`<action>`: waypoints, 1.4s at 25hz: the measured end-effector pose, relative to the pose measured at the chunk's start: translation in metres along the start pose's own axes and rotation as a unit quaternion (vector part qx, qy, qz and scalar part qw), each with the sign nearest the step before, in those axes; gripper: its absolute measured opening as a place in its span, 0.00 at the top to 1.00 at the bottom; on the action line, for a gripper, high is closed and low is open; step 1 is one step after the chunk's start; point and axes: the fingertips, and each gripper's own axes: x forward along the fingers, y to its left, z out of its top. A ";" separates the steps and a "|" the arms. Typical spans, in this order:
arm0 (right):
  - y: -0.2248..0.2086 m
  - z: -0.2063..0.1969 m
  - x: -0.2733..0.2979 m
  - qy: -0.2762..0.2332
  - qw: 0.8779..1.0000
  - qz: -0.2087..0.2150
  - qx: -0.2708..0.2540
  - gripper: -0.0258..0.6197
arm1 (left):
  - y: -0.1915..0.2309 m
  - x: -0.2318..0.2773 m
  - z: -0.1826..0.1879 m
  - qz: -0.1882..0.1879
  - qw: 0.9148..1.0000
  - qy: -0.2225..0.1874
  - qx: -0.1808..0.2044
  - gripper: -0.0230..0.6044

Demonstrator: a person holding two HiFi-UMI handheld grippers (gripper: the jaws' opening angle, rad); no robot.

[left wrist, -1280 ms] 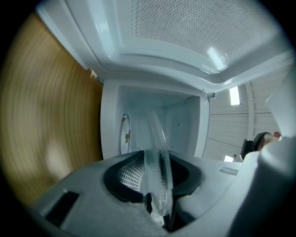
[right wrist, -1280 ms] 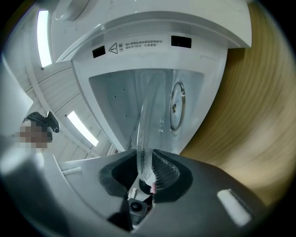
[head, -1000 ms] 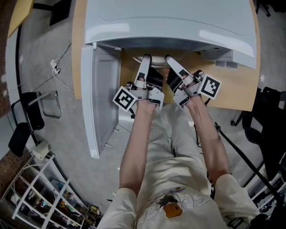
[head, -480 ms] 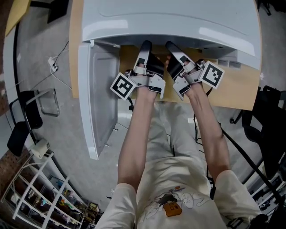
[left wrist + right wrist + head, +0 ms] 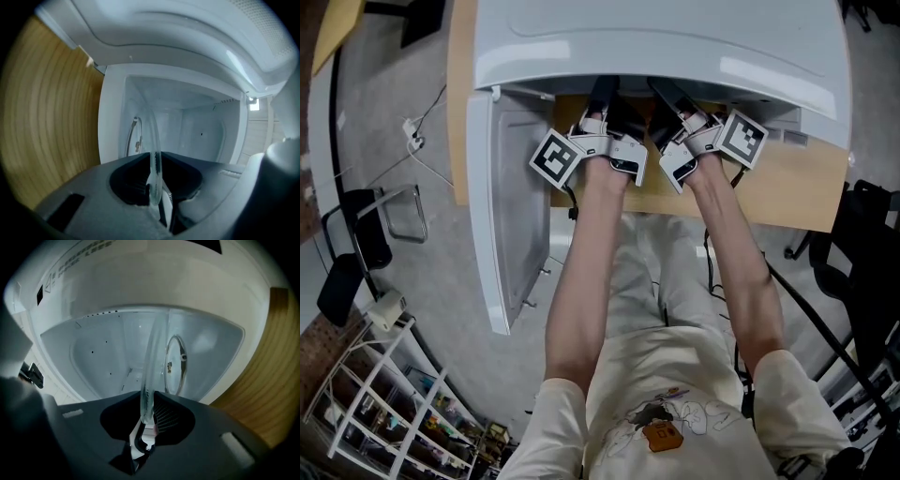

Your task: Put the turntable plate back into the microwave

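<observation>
- Head view: a glossy white microwave point(image 5: 656, 37) sits on a wood-grain tabletop point(image 5: 787, 192). Its door point(image 5: 511, 206) swings open past the tabletop's front edge.
- The turntable plate point(image 5: 156, 140) is clear glass with a rounded rim. It is seen edge-on at the cavity's mouth.
- The matte black left gripper point(image 5: 154, 180) clamps the plate's rim.
- The right gripper point(image 5: 147, 413) pinches the rim too, and its jaws have just eased slightly wider.
- A thin roller ring point(image 5: 176, 364) sits inside the smooth white cavity.
- Black print on the microwave's casing is too blurred to read.
</observation>
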 end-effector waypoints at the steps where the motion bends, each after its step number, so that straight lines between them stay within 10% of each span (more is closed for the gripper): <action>1: -0.001 0.001 0.001 -0.001 1.000 -0.001 0.001 0.85 | 0.001 0.001 0.000 0.001 1.000 0.001 -0.002 0.87; 10: -0.005 0.002 0.007 -0.011 1.000 -0.020 0.012 0.87 | -0.004 -0.002 -0.004 0.020 1.000 0.013 -0.012 0.77; 16: -0.009 0.004 0.008 -0.014 0.999 -0.036 0.008 0.87 | 0.008 -0.015 -0.012 0.051 0.998 0.015 -0.043 0.91; 35: -0.023 -0.008 -0.015 -0.003 0.994 -0.104 0.041 0.84 | 0.022 -0.008 -0.006 0.080 0.996 0.026 -0.015 0.91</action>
